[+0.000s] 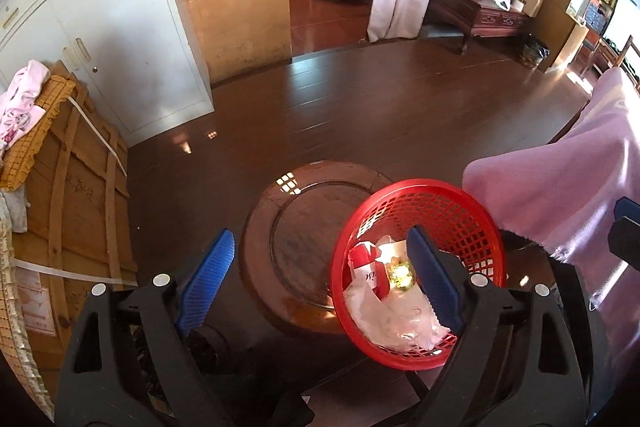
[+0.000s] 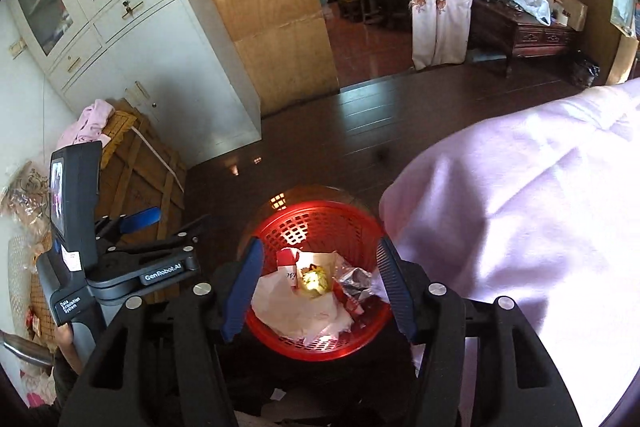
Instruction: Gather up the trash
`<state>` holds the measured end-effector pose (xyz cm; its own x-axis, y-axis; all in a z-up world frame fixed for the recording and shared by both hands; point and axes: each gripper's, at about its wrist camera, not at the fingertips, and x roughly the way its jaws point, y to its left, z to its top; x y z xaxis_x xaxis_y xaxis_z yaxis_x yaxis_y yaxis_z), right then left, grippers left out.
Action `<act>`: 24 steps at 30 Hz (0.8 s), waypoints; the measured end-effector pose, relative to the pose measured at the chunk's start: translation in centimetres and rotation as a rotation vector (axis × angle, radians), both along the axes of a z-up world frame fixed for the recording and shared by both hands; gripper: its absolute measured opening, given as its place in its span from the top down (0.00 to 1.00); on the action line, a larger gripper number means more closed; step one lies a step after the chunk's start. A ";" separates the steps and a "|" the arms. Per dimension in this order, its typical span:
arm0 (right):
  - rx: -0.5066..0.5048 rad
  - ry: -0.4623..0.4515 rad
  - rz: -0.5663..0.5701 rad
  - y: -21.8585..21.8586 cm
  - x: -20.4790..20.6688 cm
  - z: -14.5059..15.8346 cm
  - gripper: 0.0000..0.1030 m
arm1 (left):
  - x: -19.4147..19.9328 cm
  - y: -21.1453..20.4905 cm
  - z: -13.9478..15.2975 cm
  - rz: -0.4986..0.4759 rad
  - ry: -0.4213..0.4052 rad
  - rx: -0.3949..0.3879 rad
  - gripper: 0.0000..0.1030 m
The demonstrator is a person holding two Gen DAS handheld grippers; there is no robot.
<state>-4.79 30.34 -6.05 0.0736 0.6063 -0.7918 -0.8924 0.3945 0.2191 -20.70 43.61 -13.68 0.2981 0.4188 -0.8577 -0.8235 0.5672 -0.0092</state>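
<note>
The red basket [image 2: 320, 283] sits on the dark round table [image 1: 360, 115], just left of a pink cloth [image 2: 520, 227]. Crumpled white plastic, a red-and-white wrapper [image 2: 289, 261] and a glinting gold scrap lie inside. The left gripper [image 1: 320, 267] stands wide apart, holding nothing. The right gripper [image 2: 320, 291] hangs over the basket, blue fingers [image 2: 244, 291] spread either side, gripping nothing.

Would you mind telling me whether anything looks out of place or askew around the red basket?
The red basket sits tilted, its rim sloping rather than level, overhanging the round wooden stool. The trash is all inside it; nothing looks spilled. A pink cloth hangs close beside it.
</note>
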 end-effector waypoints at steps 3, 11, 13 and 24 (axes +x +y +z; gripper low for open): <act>0.018 0.011 -0.031 -1.6 0.4 0.4 0.43 | 0.4 -1.0 1.0 -0.004 0.019 0.038 0.16; 0.053 -0.034 -0.071 -6.4 -0.3 1.2 0.34 | 0.5 -5.2 4.3 -0.020 0.042 0.118 0.13; 0.070 -0.044 -0.074 -7.6 -0.5 1.3 0.32 | 0.5 -6.7 5.2 -0.021 0.050 0.147 0.12; 0.137 -0.036 -0.096 -12.5 -0.5 3.0 0.28 | -0.3 -13.9 7.5 0.032 0.086 0.248 0.10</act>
